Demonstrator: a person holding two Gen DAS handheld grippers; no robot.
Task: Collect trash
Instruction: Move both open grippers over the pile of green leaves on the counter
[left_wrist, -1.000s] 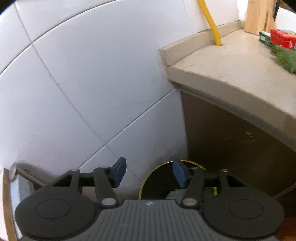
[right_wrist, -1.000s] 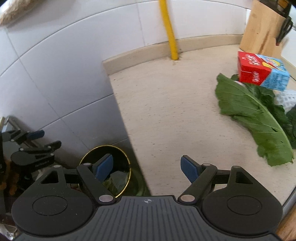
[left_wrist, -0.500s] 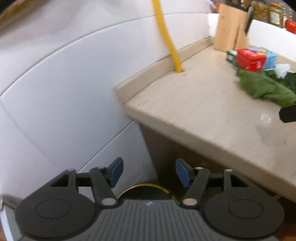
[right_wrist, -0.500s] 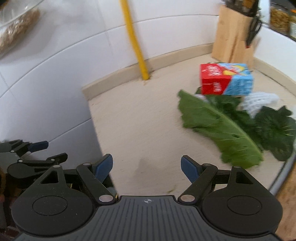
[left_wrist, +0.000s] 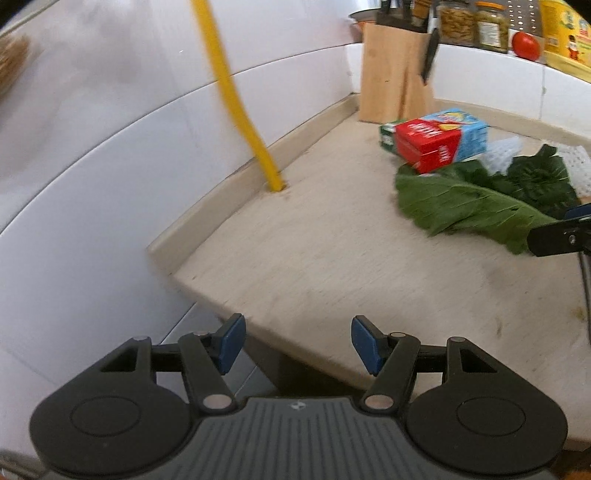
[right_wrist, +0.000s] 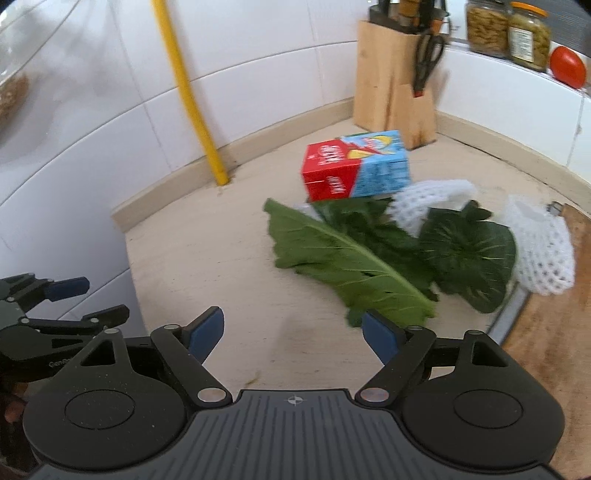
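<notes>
A long green leaf (right_wrist: 343, 266) lies on the beige counter (right_wrist: 207, 258), with a darker round leaf (right_wrist: 469, 254) to its right. A red and blue carton (right_wrist: 356, 166) lies behind them, and two white foam nets (right_wrist: 424, 203) (right_wrist: 539, 247) sit among the leaves. My right gripper (right_wrist: 293, 330) is open and empty, just short of the long leaf's near tip. My left gripper (left_wrist: 297, 341) is open and empty at the counter's left corner; the leaf (left_wrist: 465, 203) and the carton (left_wrist: 439, 142) lie far right of it.
A yellow pipe (right_wrist: 192, 99) rises at the tiled back wall. A wooden knife block (right_wrist: 395, 85) stands in the corner, with jars (right_wrist: 506, 29) and a tomato (right_wrist: 567, 66) on the ledge. A wooden board (right_wrist: 554, 332) lies at the right. The counter's left edge drops off.
Both grippers have risen from the bin by the wall and swung right over the counter. The bin has left both views. The leaves and carton are now nearer the right gripper.
</notes>
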